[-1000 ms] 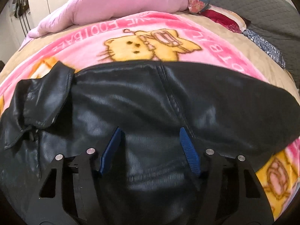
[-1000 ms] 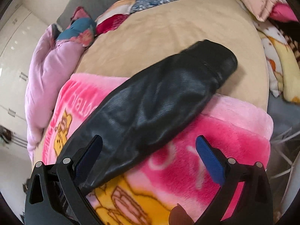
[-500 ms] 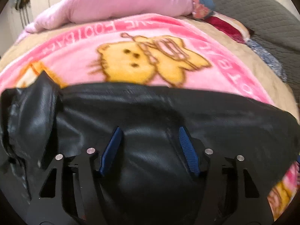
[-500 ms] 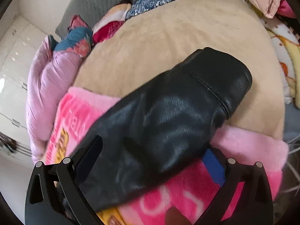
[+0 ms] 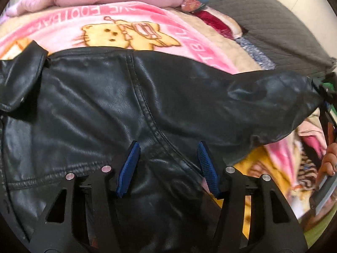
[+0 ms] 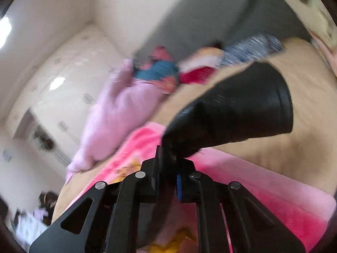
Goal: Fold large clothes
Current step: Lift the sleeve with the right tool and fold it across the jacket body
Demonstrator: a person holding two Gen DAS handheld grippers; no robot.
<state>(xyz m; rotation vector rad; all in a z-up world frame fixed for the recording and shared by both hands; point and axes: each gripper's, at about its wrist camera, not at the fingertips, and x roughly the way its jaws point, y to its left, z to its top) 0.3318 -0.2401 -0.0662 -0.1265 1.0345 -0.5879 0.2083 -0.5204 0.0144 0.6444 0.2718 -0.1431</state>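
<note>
Since a moment ago, right gripper (image 6: pixel 168 179) has pinched the black leather jacket (image 5: pixel 105 105) sleeve (image 6: pixel 231 105) and lifted it off the bed (image 6: pixel 305 84); left gripper (image 5: pixel 167 166) hovers, fingers apart. Supple, heavy, slick leather: grip seams, cuff.

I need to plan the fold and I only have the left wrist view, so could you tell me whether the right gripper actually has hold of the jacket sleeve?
Observer: Yes. The right gripper is shut on the black sleeve, pinching it short of the cuff.
Operator: Thank you. Is the cuff end hanging free?
Observer: The cuff sticks out past the fingers, open and flared, above the beige bedding.
Operator: And what lies beneath the gripper there?
Observer: The pink blanket, whose edge meets the beige bedding just beyond the pinch.
</note>
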